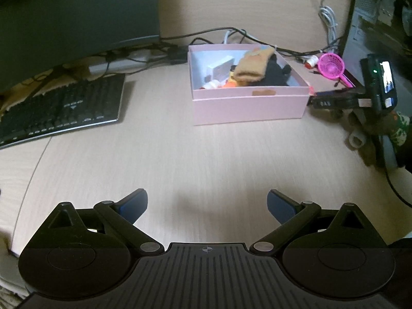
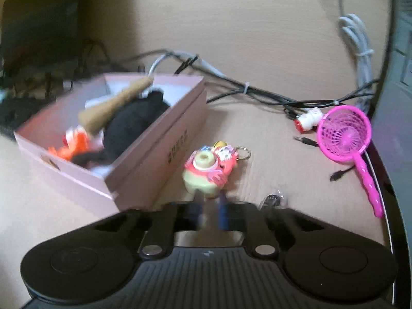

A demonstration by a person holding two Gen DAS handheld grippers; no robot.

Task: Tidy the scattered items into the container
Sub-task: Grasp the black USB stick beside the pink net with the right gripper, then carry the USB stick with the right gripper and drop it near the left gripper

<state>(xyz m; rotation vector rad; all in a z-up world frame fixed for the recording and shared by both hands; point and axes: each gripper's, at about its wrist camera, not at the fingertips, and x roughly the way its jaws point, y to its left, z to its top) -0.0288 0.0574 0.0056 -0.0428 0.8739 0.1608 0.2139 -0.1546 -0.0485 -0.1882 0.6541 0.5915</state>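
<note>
Left gripper (image 1: 207, 204) hangs with its blue-padded fingers (image 1: 136, 203) spread wide, nothing between them, only bare desk (image 1: 180, 154) below. Ahead of it sits the pink box (image 1: 247, 103), already loaded: a tan sock (image 1: 253, 65) draped over a black plush (image 1: 273, 76), orange bits in the near corner. A keyboard (image 1: 64, 103) lies off to its left.

Right gripper (image 2: 209, 212) now: fingers drawn in narrow, blurred, closing right at the base of the keychain toy (image 2: 208, 170). Whether they truly grip it, I cannot tell. The toy, pink and pale green with a metal ring, rests on the desk just beside the box's right wall (image 2: 164, 154), outside it. Further right, a pink strainer (image 2: 346, 136) lies near the desk edge, a small red-and-white piece (image 2: 307, 119) beside its rim, cables (image 2: 257, 92) trailing behind.
</note>
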